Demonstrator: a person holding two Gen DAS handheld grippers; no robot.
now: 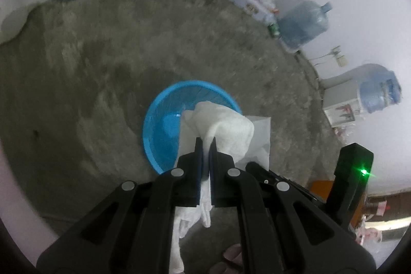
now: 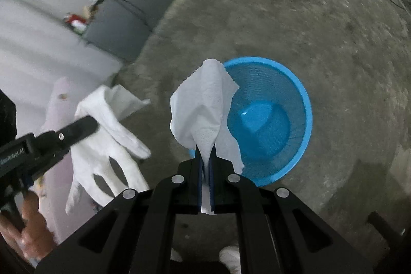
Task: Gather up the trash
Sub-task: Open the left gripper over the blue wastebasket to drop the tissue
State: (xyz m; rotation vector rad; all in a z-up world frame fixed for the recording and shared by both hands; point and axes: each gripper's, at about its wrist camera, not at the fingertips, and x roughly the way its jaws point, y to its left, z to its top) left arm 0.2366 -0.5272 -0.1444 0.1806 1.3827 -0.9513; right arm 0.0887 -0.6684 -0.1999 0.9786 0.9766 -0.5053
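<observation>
Carry-to-bin step, judged: round blue plastic mesh basket (image 2: 269, 120) sits on the floor just ahead of both; left gripper (image 1: 206, 145) is clamped on a white cloth glove (image 1: 226, 130), right gripper (image 2: 206, 153) on a white paper towel (image 2: 203, 109); next, release over it.

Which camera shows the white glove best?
The right wrist view: the white cloth glove hangs spread with its fingers visible, clamped in the left tool. The left wrist view shows only a bunched fold of it above the round blue plastic basket.
</observation>
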